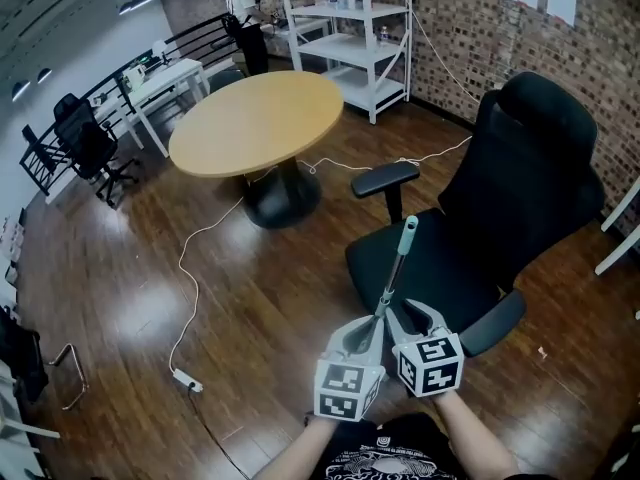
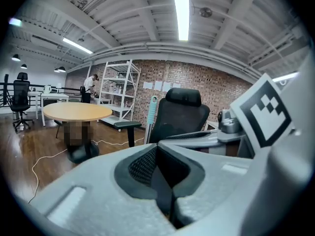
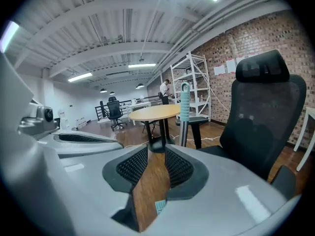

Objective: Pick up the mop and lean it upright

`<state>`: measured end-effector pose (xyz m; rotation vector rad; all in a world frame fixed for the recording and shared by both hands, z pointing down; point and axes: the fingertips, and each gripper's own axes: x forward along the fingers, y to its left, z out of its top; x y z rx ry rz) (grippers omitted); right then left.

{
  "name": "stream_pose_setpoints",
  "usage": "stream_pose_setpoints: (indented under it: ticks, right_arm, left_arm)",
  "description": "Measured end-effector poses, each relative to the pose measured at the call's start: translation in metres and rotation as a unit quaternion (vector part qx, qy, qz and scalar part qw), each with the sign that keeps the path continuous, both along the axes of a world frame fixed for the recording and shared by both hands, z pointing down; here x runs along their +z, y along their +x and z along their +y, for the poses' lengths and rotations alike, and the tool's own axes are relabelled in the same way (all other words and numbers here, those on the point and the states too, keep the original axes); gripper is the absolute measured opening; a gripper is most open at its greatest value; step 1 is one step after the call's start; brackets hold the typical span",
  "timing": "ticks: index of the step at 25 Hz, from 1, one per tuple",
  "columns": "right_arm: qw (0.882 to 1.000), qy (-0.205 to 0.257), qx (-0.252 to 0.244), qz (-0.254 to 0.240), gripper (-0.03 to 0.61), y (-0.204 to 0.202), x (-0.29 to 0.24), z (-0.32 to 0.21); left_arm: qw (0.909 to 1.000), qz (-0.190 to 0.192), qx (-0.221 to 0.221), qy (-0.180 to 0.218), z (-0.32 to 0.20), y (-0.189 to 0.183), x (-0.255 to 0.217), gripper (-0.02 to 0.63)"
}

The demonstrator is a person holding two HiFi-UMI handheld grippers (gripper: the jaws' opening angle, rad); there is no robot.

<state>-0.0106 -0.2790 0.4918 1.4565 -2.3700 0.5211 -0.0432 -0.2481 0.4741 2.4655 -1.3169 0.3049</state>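
While the right gripper (image 3: pixel 156 150) is holding its jaws apart with only bare floor showing between them, the mop (image 3: pixel 184 114) is standing upright just beyond their tips. Its handle appears to be leaning on the black office chair (image 3: pixel 261 117), which is probably taking its weight. The left gripper (image 2: pixel 158 154) is hovering close beside with its jaws together on nothing, likely guarding against a slip.

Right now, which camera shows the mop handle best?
Head view: the mop handle shows at its longest, over the black chair. Right gripper view shows its teal grip close up; left gripper view only a thin sliver.
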Motion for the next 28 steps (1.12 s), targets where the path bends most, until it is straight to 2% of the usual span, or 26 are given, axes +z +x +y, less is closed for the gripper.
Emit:
stream_pose_setpoints:
  ticks: [11,16,23,26,28]
  right_arm:
    - [0.998,-0.016,0.064,0.002,0.15,0.009,0.026,-0.061]
    - [0.998,-0.039,0.058,-0.001,0.199,0.016,0.047,-0.085]
    - [0.998,-0.058,0.032,0.009,0.21,0.012,0.068,-0.111]
    - [0.998,-0.061,0.022,0.022,0.18,0.01,0.075,-0.119]
    - [0.998,-0.06,0.007,0.023,0.107,0.005,0.077,-0.122]
  left_arm:
    - [0.9997,0.014,0.015,-0.009,-0.035,-0.022,0.01,0.0]
    - [0.9999,0.012,0.008,-0.007,-0.053,-0.021,0.014,0.0]
    - [0.9997,0.002,-0.018,-0.018,-0.069,-0.029,0.022,0.0]
    - [0.9993,-0.001,-0.03,-0.024,-0.074,-0.035,0.024,0.0]
    - [0.999,-0.004,-0.038,-0.025,-0.075,-0.041,0.024,0.0]
